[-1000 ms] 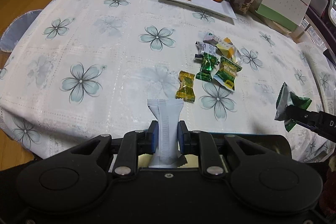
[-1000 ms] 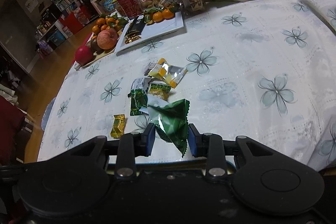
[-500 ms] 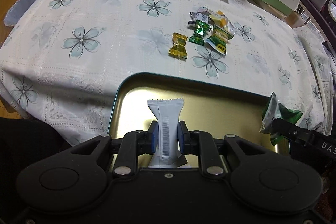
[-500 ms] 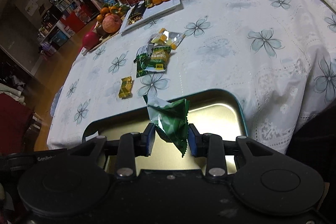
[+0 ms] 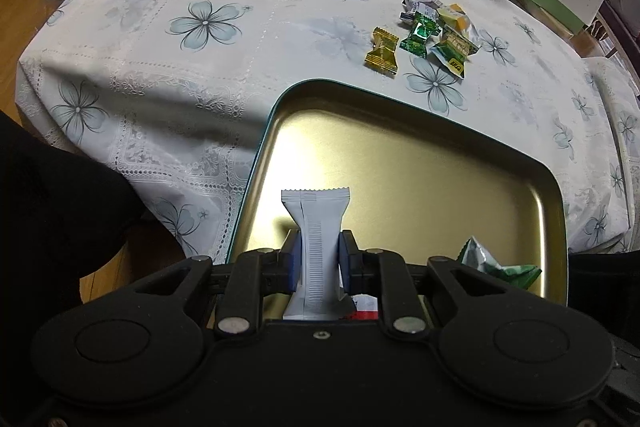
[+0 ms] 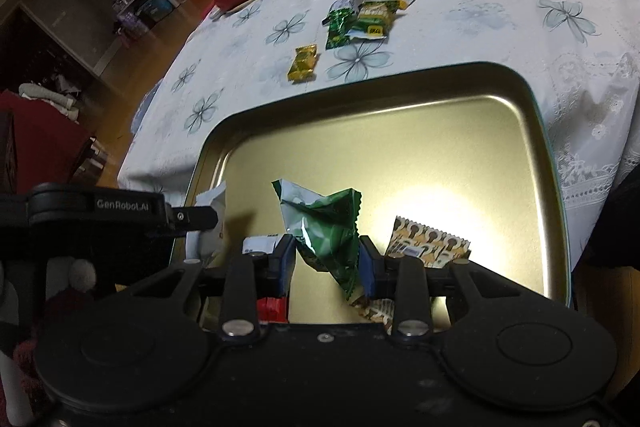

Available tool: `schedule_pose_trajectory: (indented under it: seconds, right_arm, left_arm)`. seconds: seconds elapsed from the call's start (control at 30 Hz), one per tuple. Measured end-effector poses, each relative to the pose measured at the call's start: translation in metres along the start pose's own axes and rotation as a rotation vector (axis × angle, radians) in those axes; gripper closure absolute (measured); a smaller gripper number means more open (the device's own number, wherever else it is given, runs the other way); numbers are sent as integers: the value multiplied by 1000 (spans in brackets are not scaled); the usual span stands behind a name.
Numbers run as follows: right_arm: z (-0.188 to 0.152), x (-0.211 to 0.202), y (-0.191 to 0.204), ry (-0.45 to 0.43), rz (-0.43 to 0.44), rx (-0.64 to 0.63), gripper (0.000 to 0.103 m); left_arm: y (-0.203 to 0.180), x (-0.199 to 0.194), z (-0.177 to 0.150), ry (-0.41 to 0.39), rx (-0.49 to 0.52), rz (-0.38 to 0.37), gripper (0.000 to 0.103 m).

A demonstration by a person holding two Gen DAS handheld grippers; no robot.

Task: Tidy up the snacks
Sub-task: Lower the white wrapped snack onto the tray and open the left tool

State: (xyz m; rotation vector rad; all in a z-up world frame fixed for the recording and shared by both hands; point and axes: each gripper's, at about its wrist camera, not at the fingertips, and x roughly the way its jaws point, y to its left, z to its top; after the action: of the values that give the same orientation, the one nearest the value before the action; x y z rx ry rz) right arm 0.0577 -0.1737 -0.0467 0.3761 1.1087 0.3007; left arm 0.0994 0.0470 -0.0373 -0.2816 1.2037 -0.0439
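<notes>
Both tongs are hovering over the tin (image 5: 420, 155): left tongs (image 5: 319, 263) clamping the white bar (image 5: 316, 227) upright, right tongs (image 6: 326, 259) clamping the green packet (image 6: 324, 227); tin floor lying directly beneath both.

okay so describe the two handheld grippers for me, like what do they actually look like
Both are matte black plastic. The left gripper and right gripper each have two round black housings, black linkage arms joined by silver rivets, and short fingers with blue pads. Seen from the right wrist camera, the left gripper's side carries white "GenRobot.AI" lettering. No cables show, and no sleeve can be made out for certain.
</notes>
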Motion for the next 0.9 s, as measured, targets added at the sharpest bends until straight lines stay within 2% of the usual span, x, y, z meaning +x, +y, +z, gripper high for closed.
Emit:
schedule_pose_trajectory:
  seconds: [0.27,0.9]
  right_arm:
    - [-8,2,7,15,6,-32,68]
    - [-6,1,4,-2,-6,-14,69]
  left_arm:
    - [-5,-4,-3,-34,35,36,73]
    - [-11,2,-3,-31,66,76,72]
